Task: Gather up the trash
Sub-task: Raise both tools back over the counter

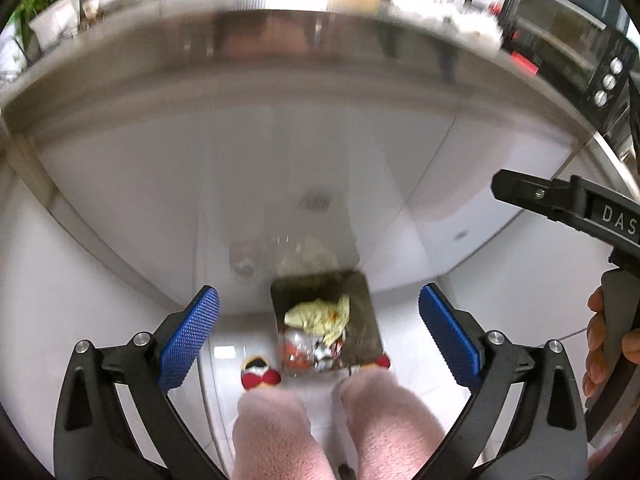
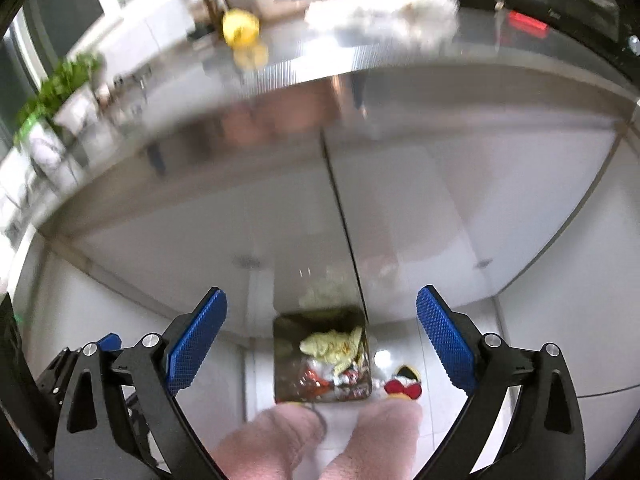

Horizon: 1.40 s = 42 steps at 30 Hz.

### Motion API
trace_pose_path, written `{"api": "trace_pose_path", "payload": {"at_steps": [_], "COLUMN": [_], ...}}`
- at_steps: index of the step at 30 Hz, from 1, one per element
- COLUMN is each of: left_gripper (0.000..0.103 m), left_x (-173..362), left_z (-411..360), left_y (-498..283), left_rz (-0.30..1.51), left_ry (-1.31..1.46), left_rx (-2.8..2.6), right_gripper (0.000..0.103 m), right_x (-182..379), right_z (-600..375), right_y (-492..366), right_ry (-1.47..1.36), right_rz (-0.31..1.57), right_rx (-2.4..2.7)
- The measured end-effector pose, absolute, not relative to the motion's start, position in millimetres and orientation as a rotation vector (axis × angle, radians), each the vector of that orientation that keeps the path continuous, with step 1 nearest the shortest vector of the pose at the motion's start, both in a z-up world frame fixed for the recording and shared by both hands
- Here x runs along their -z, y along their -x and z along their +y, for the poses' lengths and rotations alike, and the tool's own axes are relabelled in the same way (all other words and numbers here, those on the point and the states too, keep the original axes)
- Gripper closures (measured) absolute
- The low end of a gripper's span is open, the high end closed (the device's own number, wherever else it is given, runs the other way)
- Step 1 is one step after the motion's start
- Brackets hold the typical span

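A small square dark bin (image 1: 280, 292) stands on the white floor far below, against the cabinet. Inside it lie a crumpled yellow-green paper (image 1: 316, 316) and shiny foil wrappers (image 1: 312, 352). My left gripper (image 1: 318, 290) hangs high above it, open, with nothing between its blue pads. The right wrist view shows the same bin (image 2: 280, 360) and paper (image 2: 332, 344) beneath my right gripper (image 2: 322, 292), which is also open and holds nothing. On the steel counter sits a blurred white crumpled heap (image 2: 380, 16).
The steel counter's edge (image 1: 280, 80) runs across above white cabinet doors (image 2: 420, 208). A black oven (image 1: 568, 52), a yellow object (image 2: 240, 28) and a potted plant (image 2: 60, 80) sit on it. A person's legs in pink fluffy trousers (image 1: 280, 432) and red slippers (image 1: 260, 374) stand by the bin.
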<state>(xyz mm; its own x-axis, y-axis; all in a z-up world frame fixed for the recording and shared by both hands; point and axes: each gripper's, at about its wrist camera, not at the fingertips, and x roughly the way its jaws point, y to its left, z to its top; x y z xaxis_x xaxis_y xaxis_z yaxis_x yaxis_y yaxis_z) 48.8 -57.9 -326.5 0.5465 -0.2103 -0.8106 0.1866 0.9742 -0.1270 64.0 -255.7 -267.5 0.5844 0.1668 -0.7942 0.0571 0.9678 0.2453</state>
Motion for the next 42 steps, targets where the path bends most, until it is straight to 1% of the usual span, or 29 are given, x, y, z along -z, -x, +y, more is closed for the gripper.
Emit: {"api": "trace_pose_path", "payload": {"at_steps": [5, 8, 11, 17, 23, 27, 32, 34, 36, 40, 42], "left_gripper": [0.008, 0.008, 0.008, 0.008, 0.008, 0.008, 0.009, 0.013, 0.021, 0.026, 0.032], "left_x": [262, 228, 205, 177, 170, 168, 169, 173, 179, 193, 198], "left_z": [-66, -72, -77, -91, -102, -114, -129, -133, -137, -144, -147], "left_y": [-54, -67, -94, -147, -212, -253, -297, -312, -326, -350, -358], "left_rz": [0.858, 0.825, 0.808, 0.771, 0.781, 0.785, 0.819, 0.835, 0.861, 0.905, 0.922], "left_ry": [0.014, 0.013, 0.021, 0.021, 0.029, -0.013, -0.024, -0.023, -0.017, -0.012, -0.011], "left_rx": [0.258, 0.257, 0.254, 0.26, 0.252, 0.229, 0.232, 0.226, 0.229, 0.229, 0.233], "right_gripper": [0.006, 0.006, 0.006, 0.006, 0.006, 0.006, 0.011, 0.012, 0.012, 0.012, 0.015], "right_x": [214, 186, 168, 157, 152, 153, 165, 172, 177, 186, 191], "right_z": [-280, -295, -306, -326, -349, -360, -366, -369, -372, -376, -375], "right_y": [-69, -82, -102, -161, -218, -258, -296, -307, -316, -330, -336], "right_ry": [-0.237, -0.22, -0.212, -0.16, -0.198, -0.195, -0.167, -0.181, -0.182, -0.192, -0.189], "right_rz": [0.849, 0.806, 0.785, 0.788, 0.795, 0.82, 0.865, 0.881, 0.891, 0.912, 0.923], "right_rx": [-0.031, -0.001, 0.017, 0.064, 0.088, 0.098, 0.12, 0.118, 0.13, 0.135, 0.129]}}
